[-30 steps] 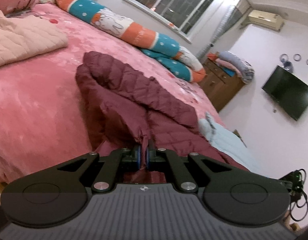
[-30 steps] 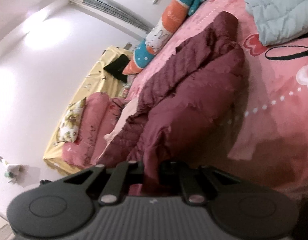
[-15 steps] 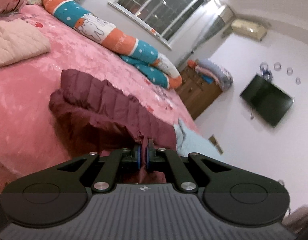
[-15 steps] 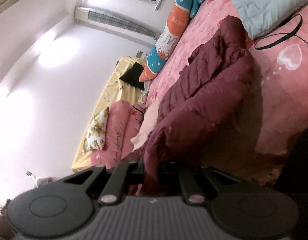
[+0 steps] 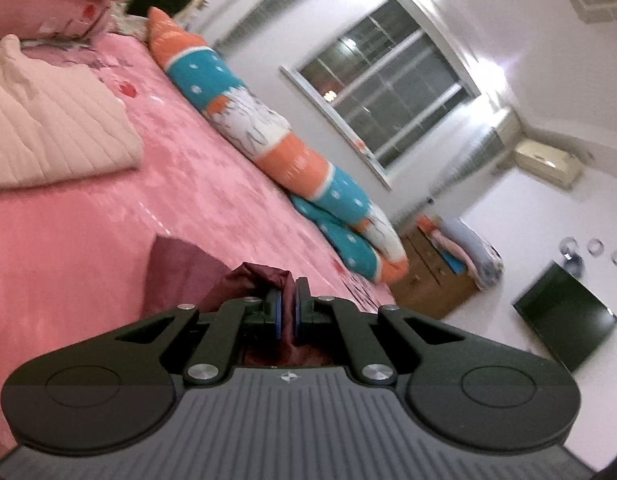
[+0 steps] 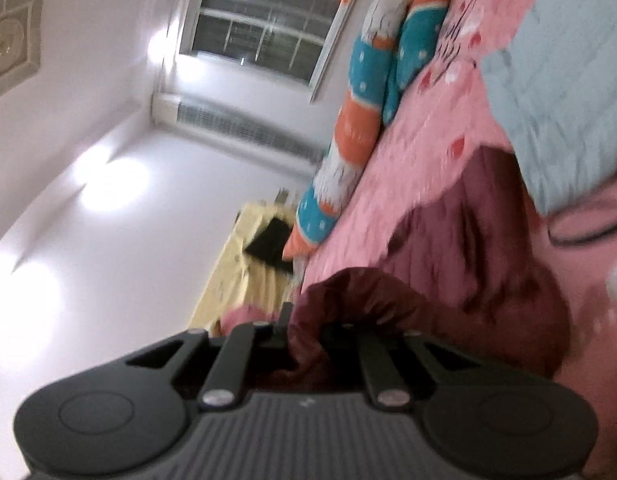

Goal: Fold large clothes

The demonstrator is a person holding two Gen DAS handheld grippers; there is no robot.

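A maroon quilted jacket (image 6: 460, 256) lies on the pink bed. My left gripper (image 5: 286, 312) is shut on a fold of the maroon jacket (image 5: 260, 276), which bunches up just past the blue pads and hides most of the garment below. My right gripper (image 6: 304, 334) is shut on another edge of the jacket, whose cloth drapes over the fingers and covers the tips. Both views are tilted and blurred. Most of the jacket trails away to the right in the right wrist view.
A folded pale pink quilt (image 5: 48, 136) lies on the pink bedspread (image 5: 88, 240). A long orange and teal pillow (image 5: 268, 148) runs along the window side. A light blue garment (image 6: 560, 92) lies beside the jacket. A wooden dresser (image 5: 432, 280) and a wall television (image 5: 564, 316) stand beyond.
Both grippers have lifted and swung with the jacket still held. Far less of the jacket shows in the left wrist view, and the window has come into the right wrist view.
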